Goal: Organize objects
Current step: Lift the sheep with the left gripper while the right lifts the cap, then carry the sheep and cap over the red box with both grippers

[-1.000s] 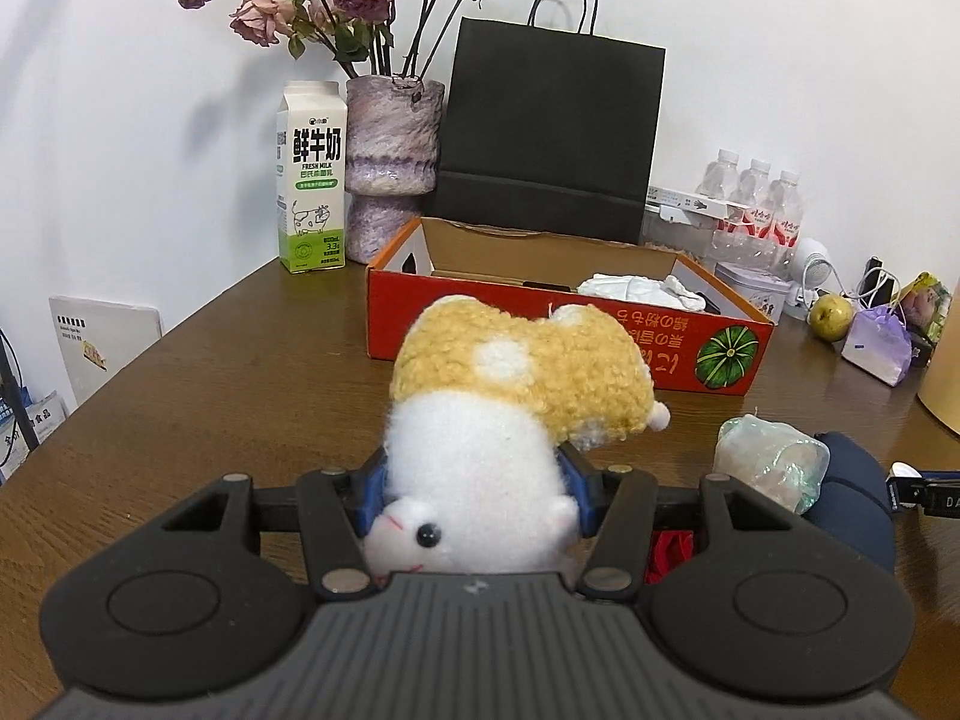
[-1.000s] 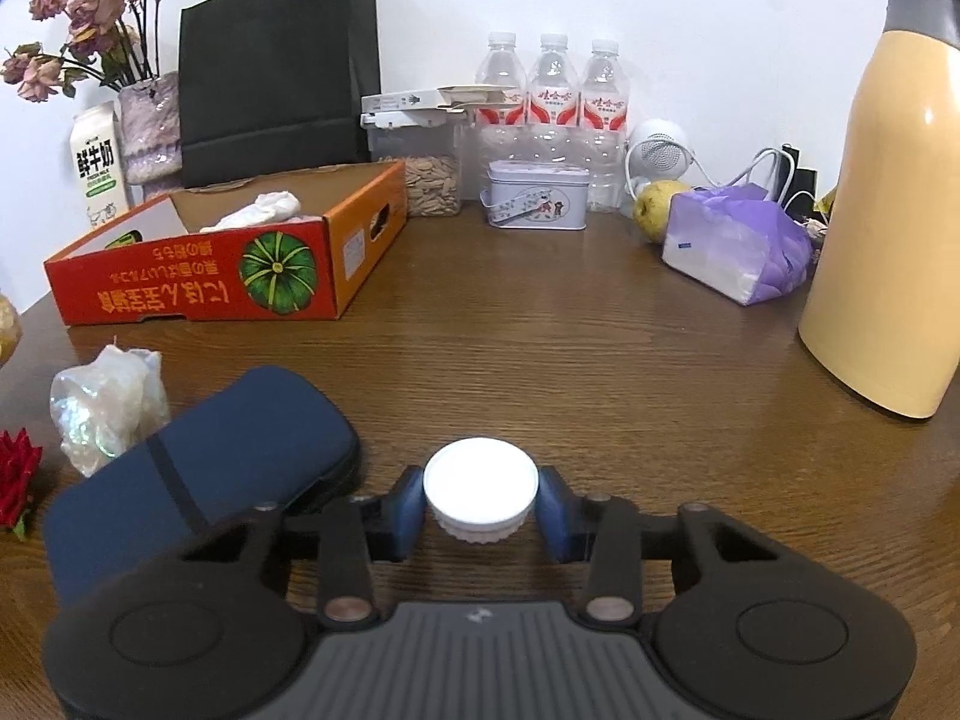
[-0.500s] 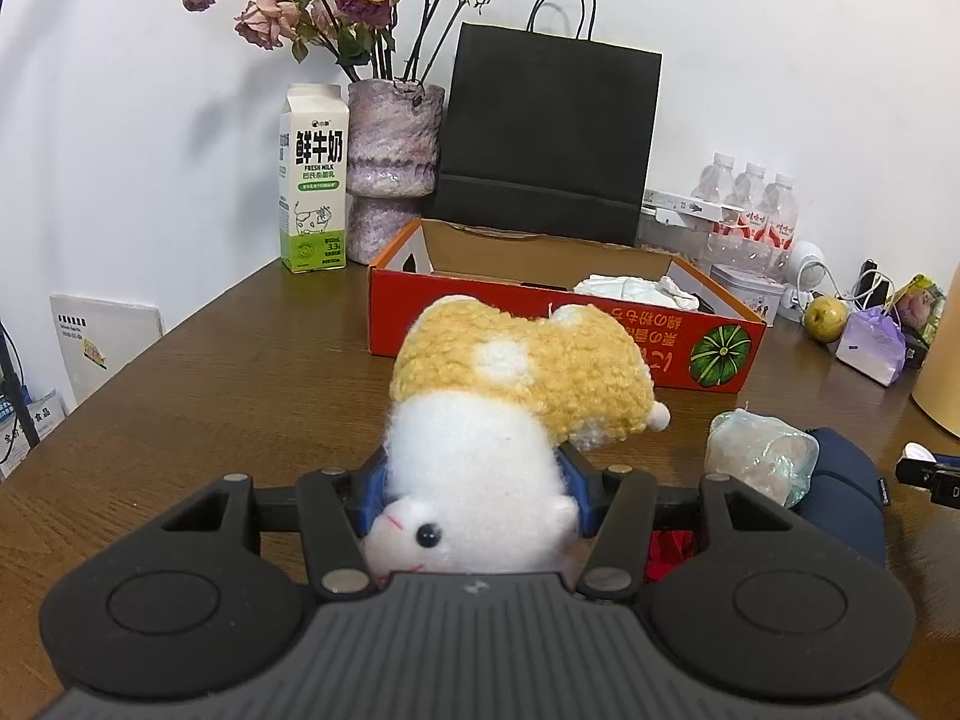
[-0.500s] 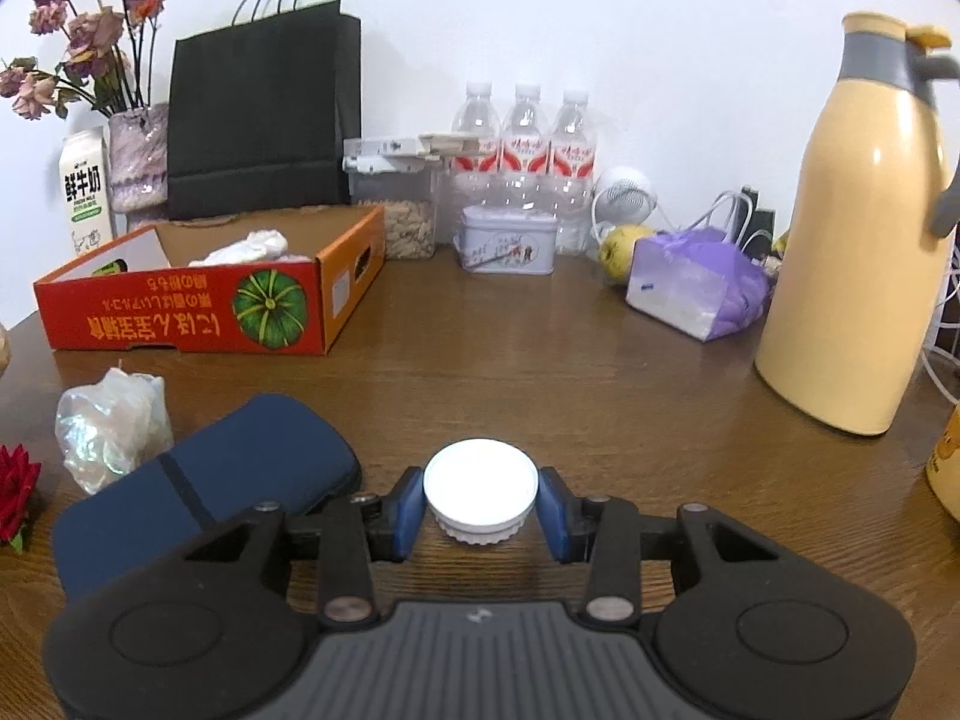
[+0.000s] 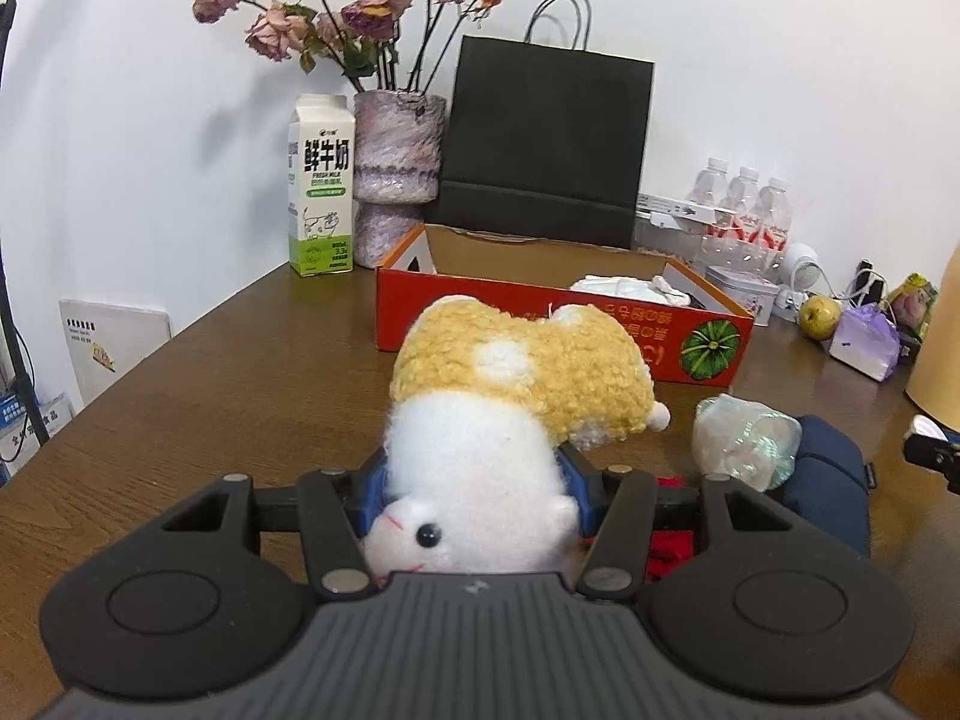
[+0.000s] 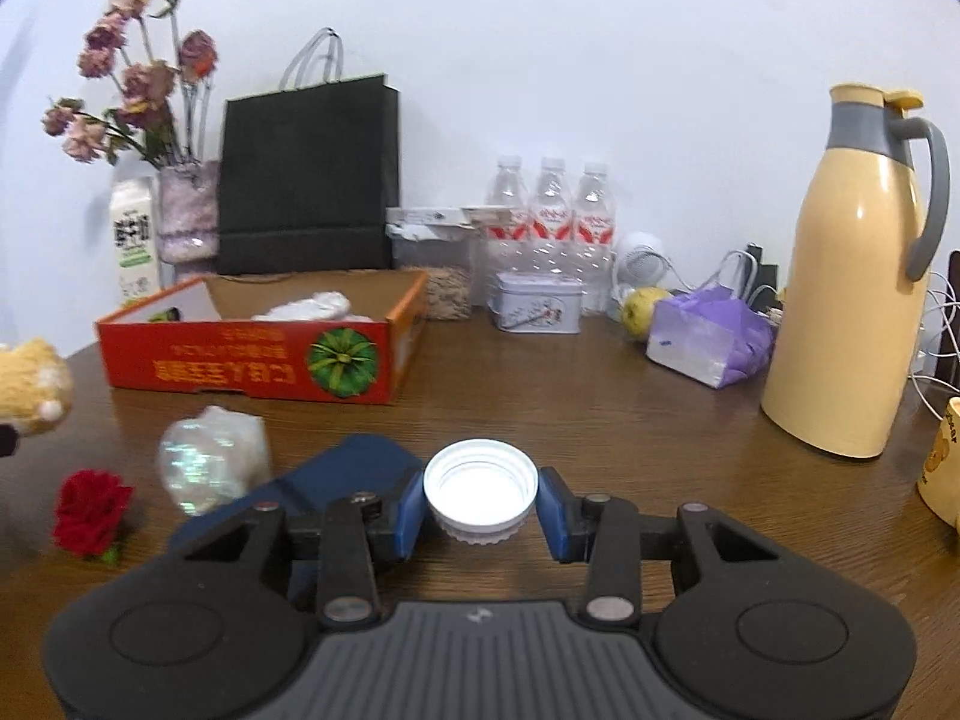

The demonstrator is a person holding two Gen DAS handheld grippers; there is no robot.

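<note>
My left gripper (image 5: 474, 480) is shut on a yellow and white plush hamster (image 5: 510, 396) and holds it above the brown table, in front of the red cardboard box (image 5: 540, 324). The plush also shows at the left edge of the right wrist view (image 6: 27, 384). My right gripper (image 6: 480, 507) is shut on a white bottle cap (image 6: 480, 489), lifted off the table with its hollow side up. The red box (image 6: 252, 360) stands to the far left of it and holds a white cloth (image 6: 306, 306).
On the table lie a navy pouch (image 6: 354, 468), a crumpled shiny wrapper (image 6: 210, 462) and a red rose head (image 6: 90, 510). At the back stand a milk carton (image 5: 321, 186), flower vase (image 5: 393, 174), black bag (image 5: 546, 144), water bottles (image 6: 549, 216), tin (image 6: 537, 303). A yellow jug (image 6: 852, 312) is on the right.
My right gripper has risen and pulled back with the cap, which has tipped so its hollow side shows. My left gripper with the plush has lifted slightly.
</note>
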